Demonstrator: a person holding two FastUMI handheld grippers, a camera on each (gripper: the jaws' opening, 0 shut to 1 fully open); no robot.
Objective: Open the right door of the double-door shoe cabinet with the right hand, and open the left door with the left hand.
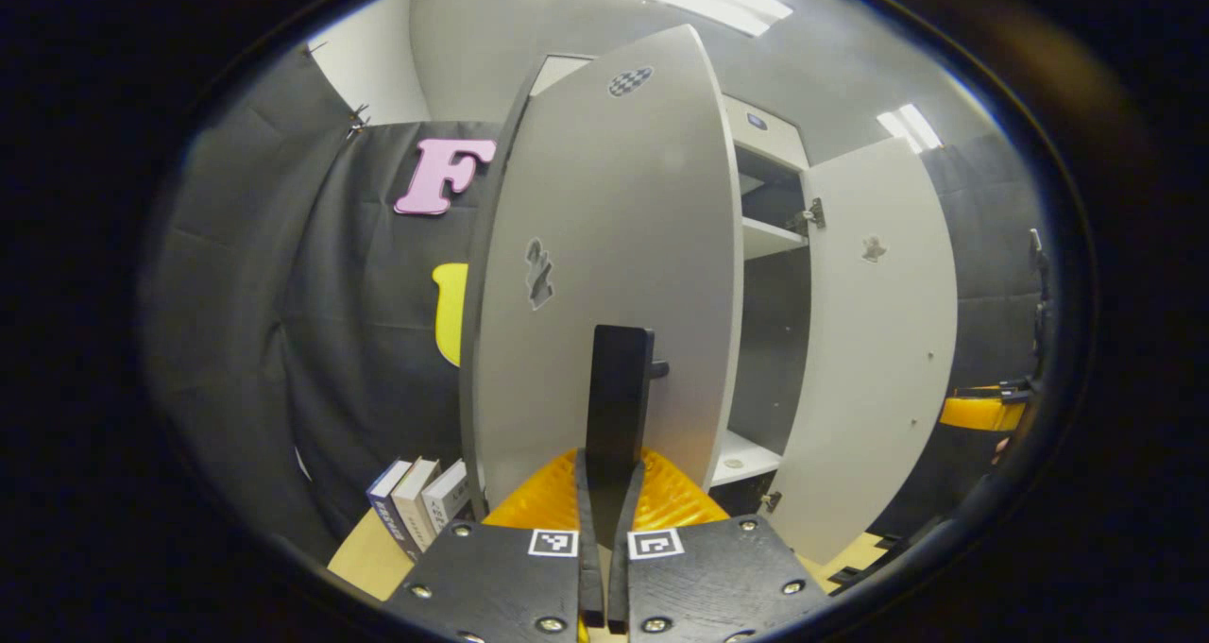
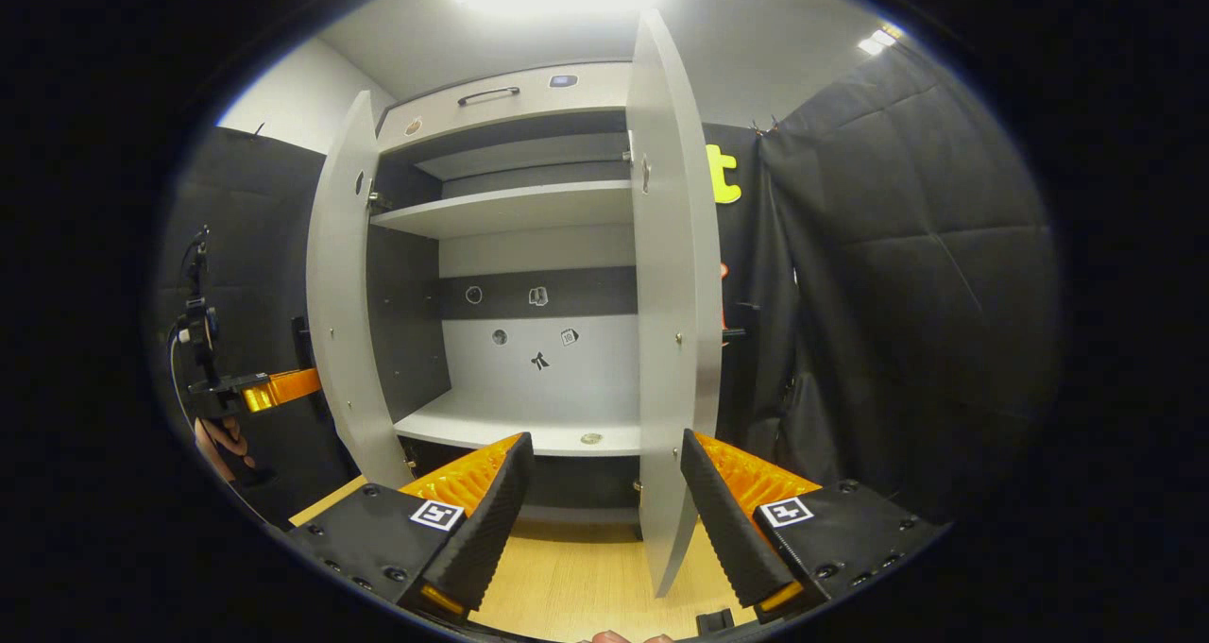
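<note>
The grey shoe cabinet stands with both doors swung open. In the left gripper view the left door is close in front. Its black upright handle sits between the fingers of my left gripper, which is shut on it. The right door stands open farther right. In the right gripper view the right door is edge-on just ahead, and my right gripper is open, apart from it and holding nothing. The left door hangs open at the left, with the left gripper and a hand behind it.
Bare shelves show inside the cabinet. A few books stand on the wooden surface left of the left door. Black cloth walls close in on both sides. The right gripper shows at the far right.
</note>
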